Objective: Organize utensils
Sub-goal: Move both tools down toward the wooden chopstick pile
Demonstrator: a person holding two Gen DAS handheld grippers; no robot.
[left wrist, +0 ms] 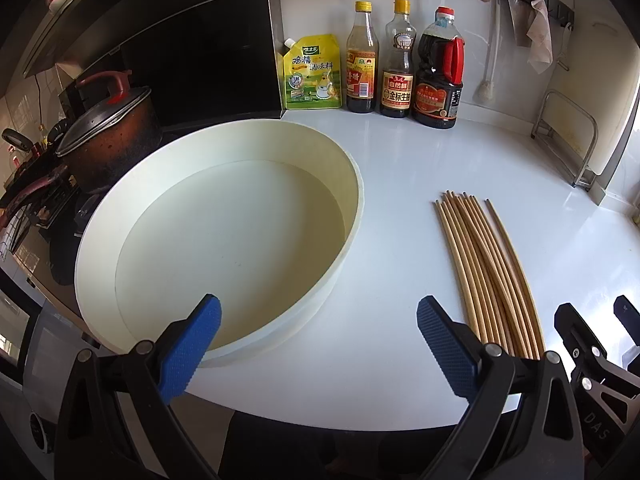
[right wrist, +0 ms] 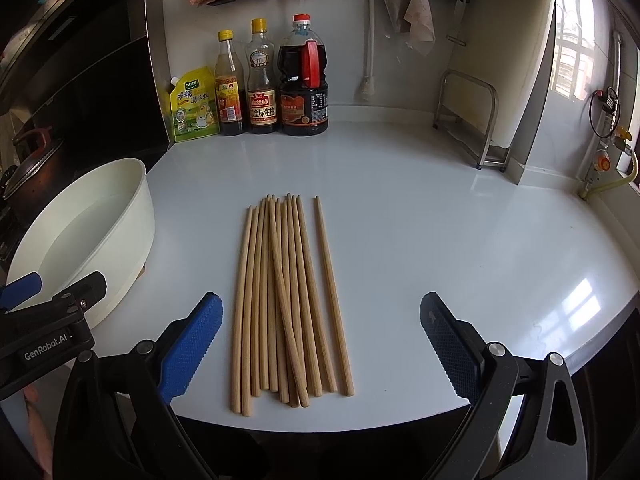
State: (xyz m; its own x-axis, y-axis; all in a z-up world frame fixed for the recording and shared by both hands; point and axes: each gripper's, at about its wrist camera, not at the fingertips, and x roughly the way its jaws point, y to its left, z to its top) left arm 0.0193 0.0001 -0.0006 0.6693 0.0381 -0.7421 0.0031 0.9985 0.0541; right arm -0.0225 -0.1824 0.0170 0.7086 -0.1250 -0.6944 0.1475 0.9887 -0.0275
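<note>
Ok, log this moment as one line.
left tongs: open, empty | right tongs: open, empty | wooden chopsticks: on white counter | round white basin: empty

left gripper (left wrist: 318,344): black plastic frame, two angled arms ending in blue fingers.
left fingers (left wrist: 192,350): blue pads with fine knurled texture, rounded tips.
left pivots: round silver pins at each arm joint.
right gripper (right wrist: 320,344): same black frame with blue textured fingers (right wrist: 450,346).
markings: white "GenRobot.AI" on one black body; "DAS" lettering on the other.
screws: small silver screw heads.
</note>
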